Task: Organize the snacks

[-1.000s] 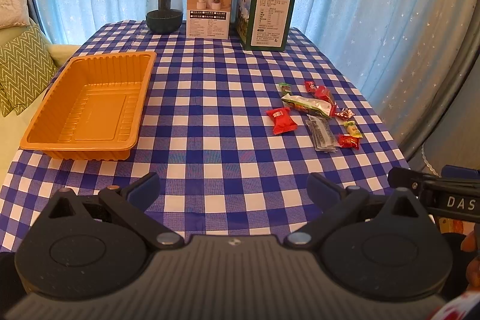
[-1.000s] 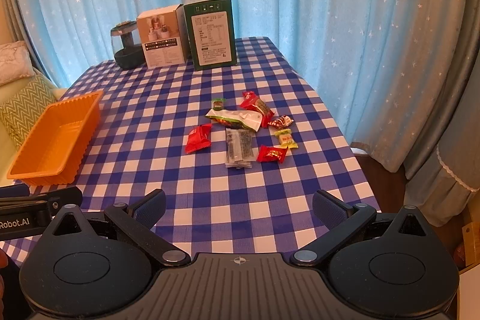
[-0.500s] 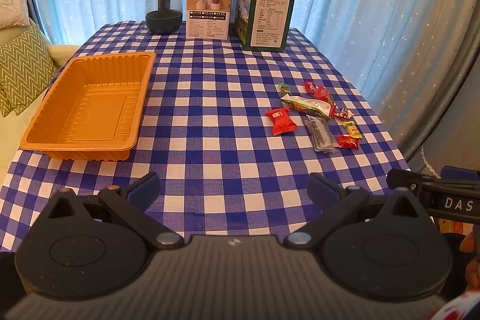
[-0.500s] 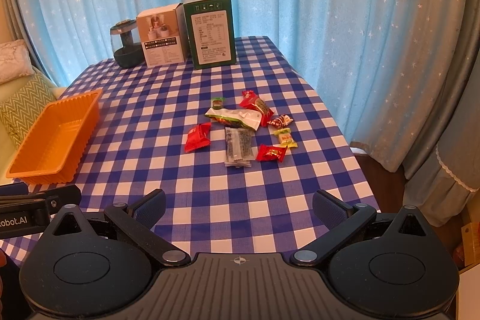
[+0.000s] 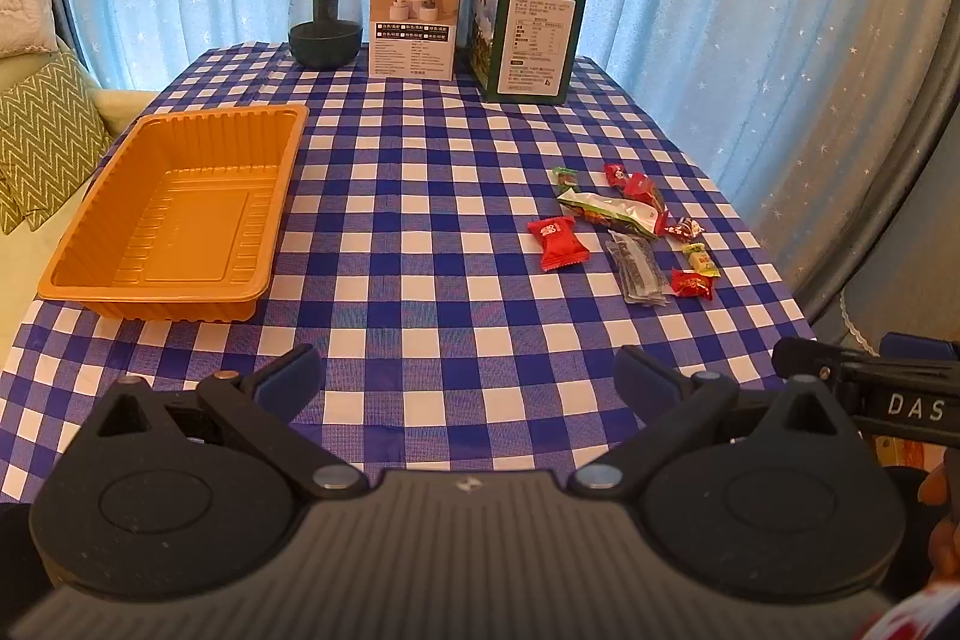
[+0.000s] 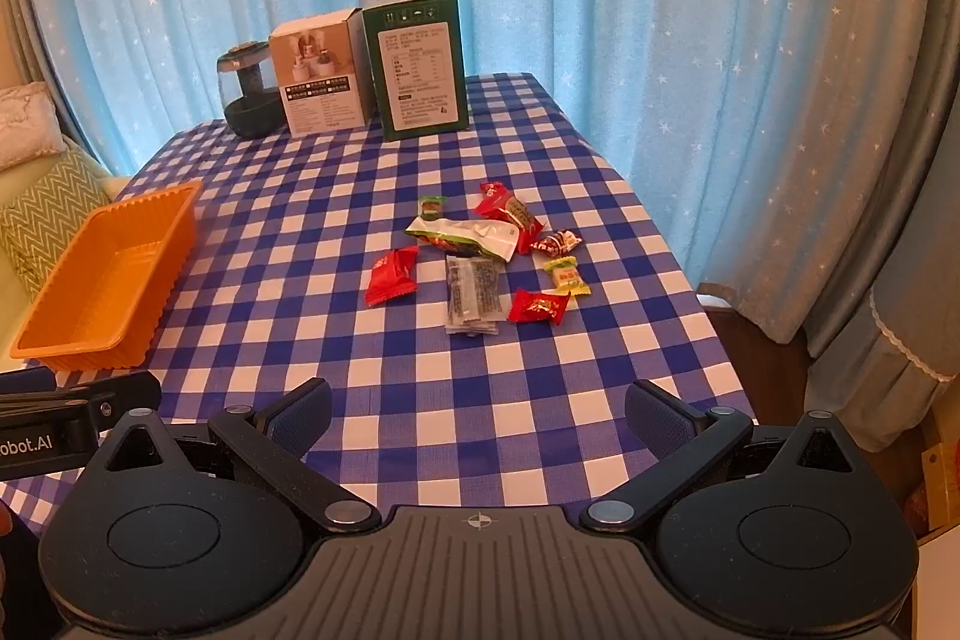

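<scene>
Snacks are lying scattered well right of the orange tray while we are holding both grippers spread, empty, risking slippery wrappers sliding free.

Both wrist views face forward over near table edge; share snack pile.

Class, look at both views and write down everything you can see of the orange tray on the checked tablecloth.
The orange tray is a shallow rectangular tub, seemingly thin moulded plastic, with ribbed sloping walls, a rolled rim and a raised panel in its floor. It sits upright and holds nothing. It rests flat on the blue-and-white checked tablecloth near the table's left edge, well apart from the snack wrappers. Only the cloth touches it; neither claw is near.
</scene>
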Demonstrator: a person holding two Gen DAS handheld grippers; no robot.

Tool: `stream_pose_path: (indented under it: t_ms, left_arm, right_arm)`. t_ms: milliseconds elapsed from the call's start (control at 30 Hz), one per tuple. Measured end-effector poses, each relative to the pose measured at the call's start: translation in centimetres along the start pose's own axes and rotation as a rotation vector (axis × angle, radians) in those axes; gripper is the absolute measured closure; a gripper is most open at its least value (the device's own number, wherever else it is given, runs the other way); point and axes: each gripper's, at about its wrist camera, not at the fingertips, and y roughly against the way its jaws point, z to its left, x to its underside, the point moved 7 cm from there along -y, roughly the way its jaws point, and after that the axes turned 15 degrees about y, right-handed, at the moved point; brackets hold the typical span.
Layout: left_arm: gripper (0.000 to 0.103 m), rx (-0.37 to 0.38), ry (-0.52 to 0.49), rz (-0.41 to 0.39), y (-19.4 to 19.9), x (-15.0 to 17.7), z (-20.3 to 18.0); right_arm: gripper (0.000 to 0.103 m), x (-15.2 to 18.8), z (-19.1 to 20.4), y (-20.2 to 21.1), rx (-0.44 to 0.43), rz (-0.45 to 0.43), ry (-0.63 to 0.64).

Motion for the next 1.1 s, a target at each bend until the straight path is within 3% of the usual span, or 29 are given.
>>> stream_pose_path:
  t_ms: [1100]
  left_arm:
    - [0.0,0.003,-0.001,-0.001,-0.01,0.2,-0.21]
  right_arm:
    - [0.0,0.18,-0.21,-0.15,0.0,-0.001,-0.001]
